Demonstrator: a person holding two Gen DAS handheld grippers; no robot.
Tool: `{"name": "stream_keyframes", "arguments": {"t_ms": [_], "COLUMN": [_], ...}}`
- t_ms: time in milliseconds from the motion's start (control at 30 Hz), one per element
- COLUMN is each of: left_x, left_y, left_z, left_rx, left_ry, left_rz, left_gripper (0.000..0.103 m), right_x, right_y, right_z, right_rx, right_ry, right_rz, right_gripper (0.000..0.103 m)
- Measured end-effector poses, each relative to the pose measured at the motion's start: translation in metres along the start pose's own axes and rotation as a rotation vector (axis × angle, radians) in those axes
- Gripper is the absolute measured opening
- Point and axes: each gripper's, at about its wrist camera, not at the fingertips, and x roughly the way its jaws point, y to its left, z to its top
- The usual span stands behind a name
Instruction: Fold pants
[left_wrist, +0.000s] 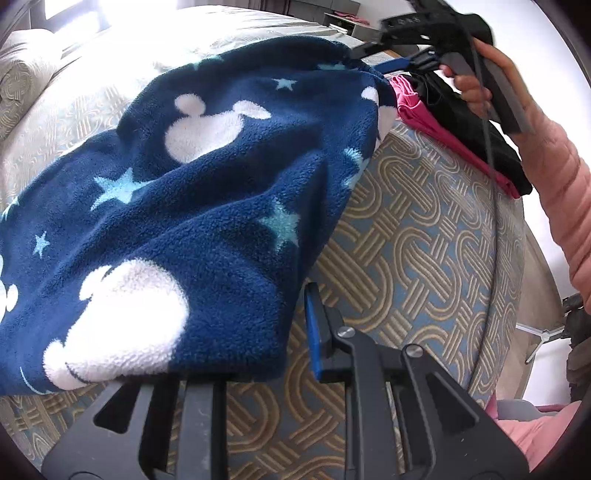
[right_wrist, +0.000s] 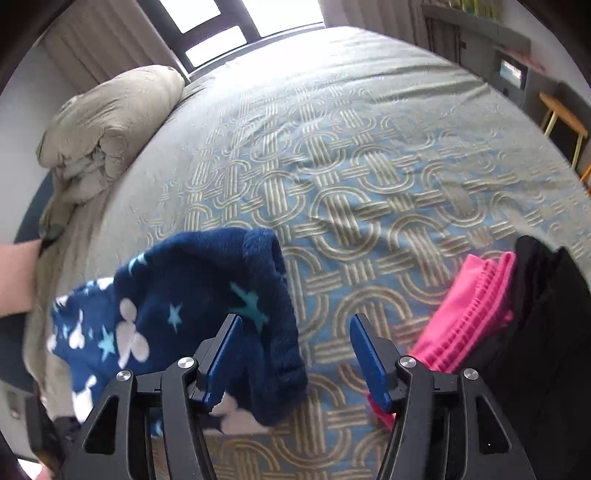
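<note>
Navy fleece pants (left_wrist: 207, 206) with white mouse heads and pale stars lie bunched on the patterned bedspread (left_wrist: 413, 236). My left gripper (left_wrist: 295, 343) sits at their near corner. One blue pad (left_wrist: 314, 332) shows; the other finger is hidden under the fleece, and the jaws look shut on that edge. In the right wrist view the pants (right_wrist: 207, 295) hang in a fold beside the left finger. My right gripper (right_wrist: 297, 354) stands open just above the bedspread (right_wrist: 332, 206), its pads clear of the cloth. That gripper (left_wrist: 373, 59) also shows at the pants' far end.
A folded pink garment (right_wrist: 465, 317) and a black one (right_wrist: 539, 332) lie close on the right. A rolled beige duvet (right_wrist: 107, 122) sits at the bed's far left. A person's hand (left_wrist: 472, 88) and pink sleeve (left_wrist: 561, 192) hold the right gripper. Bed edge runs near right.
</note>
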Motion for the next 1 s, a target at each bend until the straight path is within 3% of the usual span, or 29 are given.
{"name": "stream_keyframes", "arguments": {"t_ms": [200, 233, 267, 433, 500, 567, 633, 733, 800, 933, 1000], "left_x": [0.008, 0.010, 0.010, 0.009, 0.008, 0.011, 0.018, 0.020, 0.020, 0.023, 0.025], "left_y": [-0.002, -0.003, -0.003, -0.007, -0.009, -0.010, -0.011, -0.011, -0.009, -0.008, -0.007], "left_z": [0.001, 0.004, 0.004, 0.007, 0.009, 0.009, 0.007, 0.009, 0.012, 0.014, 0.013], "left_rx": [-0.007, -0.009, -0.008, 0.021, 0.026, 0.026, 0.028, 0.020, 0.008, 0.006, 0.004], "left_ry": [0.021, 0.023, 0.023, 0.018, 0.008, 0.017, 0.034, 0.032, 0.036, 0.041, 0.045], "left_rz": [0.005, 0.005, 0.005, 0.010, 0.004, 0.008, 0.021, 0.017, 0.004, 0.003, 0.008], "left_gripper": [0.021, 0.021, 0.021, 0.021, 0.024, 0.025, 0.025, 0.025, 0.025, 0.025, 0.025], "right_x": [0.055, 0.056, 0.059, -0.011, -0.025, -0.017, -0.006, -0.011, -0.022, -0.018, -0.010], "right_y": [-0.010, -0.010, -0.010, 0.033, 0.045, 0.048, 0.043, 0.027, 0.004, -0.020, -0.019], "right_z": [0.027, 0.027, 0.029, 0.045, 0.054, 0.059, 0.059, 0.053, 0.045, 0.025, 0.011], "right_rx": [0.158, 0.178, 0.190, -0.041, -0.156, -0.214, -0.212, -0.128, -0.035, 0.084, 0.070], "right_ry": [0.113, 0.119, 0.117, -0.122, -0.138, -0.091, -0.026, -0.022, -0.037, 0.068, 0.125], "right_rz": [0.143, 0.153, 0.171, 0.159, 0.058, -0.056, -0.082, -0.039, 0.037, 0.192, 0.140], "right_gripper": [0.059, 0.046, 0.010, 0.010, 0.013, 0.016, 0.024, 0.045, 0.073, 0.077, 0.077]}}
